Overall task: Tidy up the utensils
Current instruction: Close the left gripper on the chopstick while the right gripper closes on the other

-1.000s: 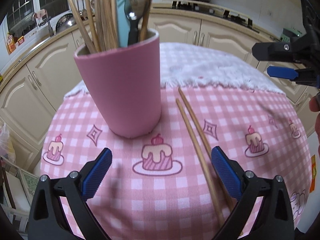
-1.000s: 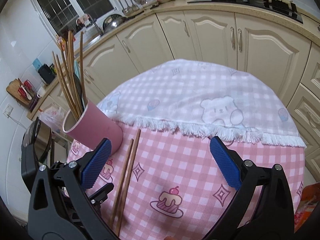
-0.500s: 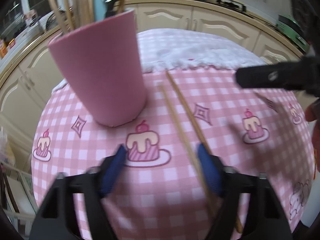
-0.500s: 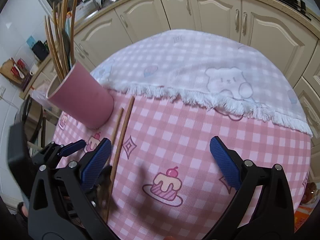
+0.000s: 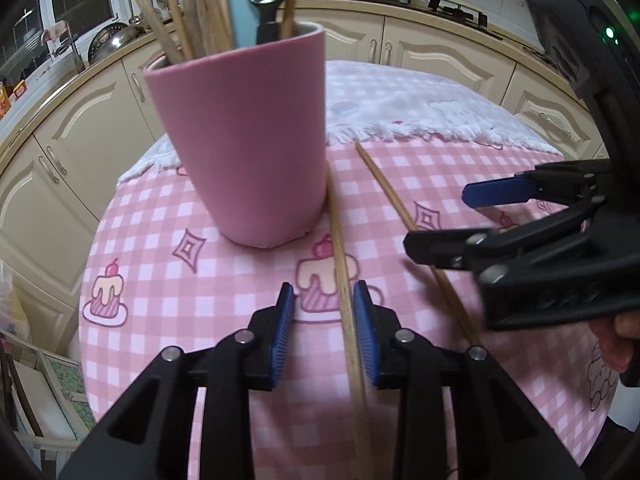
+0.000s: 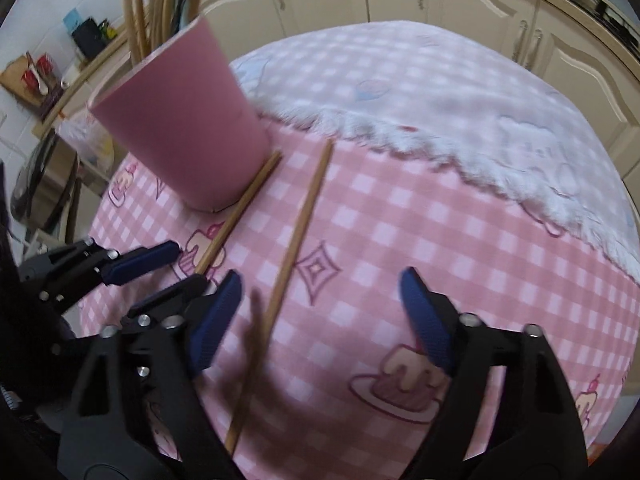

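A pink cup [image 5: 248, 140] holding several chopsticks, a spoon and a blue-handled utensil stands on the pink checked tablecloth [image 5: 200, 288]. Two wooden chopsticks lie loose beside it. The nearer chopstick [image 5: 344, 280] rests with its far end against the cup's base and runs between the fingers of my left gripper [image 5: 324, 320]. Those jaws are closing, with the stick close to the right pad [image 5: 364, 332] and a gap to the left pad. The other chopstick [image 6: 296, 240] lies between the closing jaws of my right gripper [image 6: 320, 320], nearer its left finger and untouched.
A white fringed cloth [image 6: 440, 92] covers the far half of the round table. Cream cabinets [image 5: 440, 52] and a stove top curve around behind. My two grippers are close together, the right gripper [image 5: 436, 218] just right of the left. A hand [image 5: 616, 344] shows at the right edge.
My left jaws have narrowed around the nearer chopstick, which now lies against the cup and apart from the other. My right gripper has come down and leftward over the second chopstick and begun narrowing.
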Demonstrator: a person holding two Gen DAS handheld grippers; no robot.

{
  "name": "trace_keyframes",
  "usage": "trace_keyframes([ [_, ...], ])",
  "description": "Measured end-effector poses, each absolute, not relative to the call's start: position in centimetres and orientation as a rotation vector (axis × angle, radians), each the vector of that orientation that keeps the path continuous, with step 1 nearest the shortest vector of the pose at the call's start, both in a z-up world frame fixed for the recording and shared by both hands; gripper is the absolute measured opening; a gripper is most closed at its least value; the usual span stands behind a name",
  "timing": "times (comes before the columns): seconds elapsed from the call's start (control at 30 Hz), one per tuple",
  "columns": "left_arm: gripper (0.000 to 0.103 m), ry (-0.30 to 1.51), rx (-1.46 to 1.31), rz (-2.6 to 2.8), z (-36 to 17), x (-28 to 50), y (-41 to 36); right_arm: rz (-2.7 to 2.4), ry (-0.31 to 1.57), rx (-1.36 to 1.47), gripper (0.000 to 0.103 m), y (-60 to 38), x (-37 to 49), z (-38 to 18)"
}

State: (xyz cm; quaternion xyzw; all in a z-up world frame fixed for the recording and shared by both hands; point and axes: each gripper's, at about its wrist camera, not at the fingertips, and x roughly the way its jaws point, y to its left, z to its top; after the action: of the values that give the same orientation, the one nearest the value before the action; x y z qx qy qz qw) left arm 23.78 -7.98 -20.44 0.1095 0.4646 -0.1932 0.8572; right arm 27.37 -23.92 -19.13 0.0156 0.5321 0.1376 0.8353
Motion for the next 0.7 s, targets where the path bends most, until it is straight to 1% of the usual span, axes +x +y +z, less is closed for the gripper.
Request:
trace_keyframes([
  [0.03,0.031,0.977,0.231,-0.407,-20.4,23.9,-8.0,0.282,1.117,0.003,0.068,-23.5,27.3,-19.2],
  [0.07,0.031,0.977,0.233,-0.408,-20.4,24.0,-7.8,0.271,1.108,-0.023,0.057,-23.1,27.2,-19.2],
  [0.1,0.031,0.976,0.237,-0.408,-20.4,24.1,-7.8,0.269,1.105,-0.032,0.051,-23.0,27.1,-19.2],
  [0.13,0.031,0.976,0.242,-0.407,-20.3,24.2,-7.8,0.265,1.103,-0.048,0.042,-22.9,27.0,-19.1],
  [0.17,0.031,0.978,0.246,-0.409,-20.4,24.3,-7.8,0.266,1.101,-0.076,0.037,-22.9,26.7,-19.1],
  [0.33,0.031,0.986,0.285,-0.415,-20.4,24.6,-8.3,0.263,1.134,-0.055,0.034,-24.0,26.2,-18.9],
  [0.5,0.03,1.012,0.302,-0.406,-20.5,25.3,-9.3,0.238,1.146,-0.036,0.036,-23.7,27.2,-19.0],
  [0.53,0.03,1.017,0.302,-0.408,-20.5,25.5,-9.5,0.235,1.14,-0.052,0.033,-23.5,27.5,-19.0],
  [0.57,0.02,1.024,0.295,-0.417,-20.5,25.6,-9.7,0.24,1.133,-0.072,0.019,-23.2,27.7,-19.0],
  [0.6,0.006,1.032,0.286,-0.433,-20.4,25.7,-9.9,0.251,1.131,-0.075,0.012,-22.9,27.8,-18.9],
  [0.67,0.006,1.028,0.308,-0.437,-20.4,25.5,-10.3,0.289,1.133,-0.067,0.006,-22.8,27.6,-18.9],
  [0.7,0.006,1.028,0.308,-0.448,-20.4,25.3,-10.5,0.301,1.133,-0.061,0.006,-22.8,27.3,-18.8],
])
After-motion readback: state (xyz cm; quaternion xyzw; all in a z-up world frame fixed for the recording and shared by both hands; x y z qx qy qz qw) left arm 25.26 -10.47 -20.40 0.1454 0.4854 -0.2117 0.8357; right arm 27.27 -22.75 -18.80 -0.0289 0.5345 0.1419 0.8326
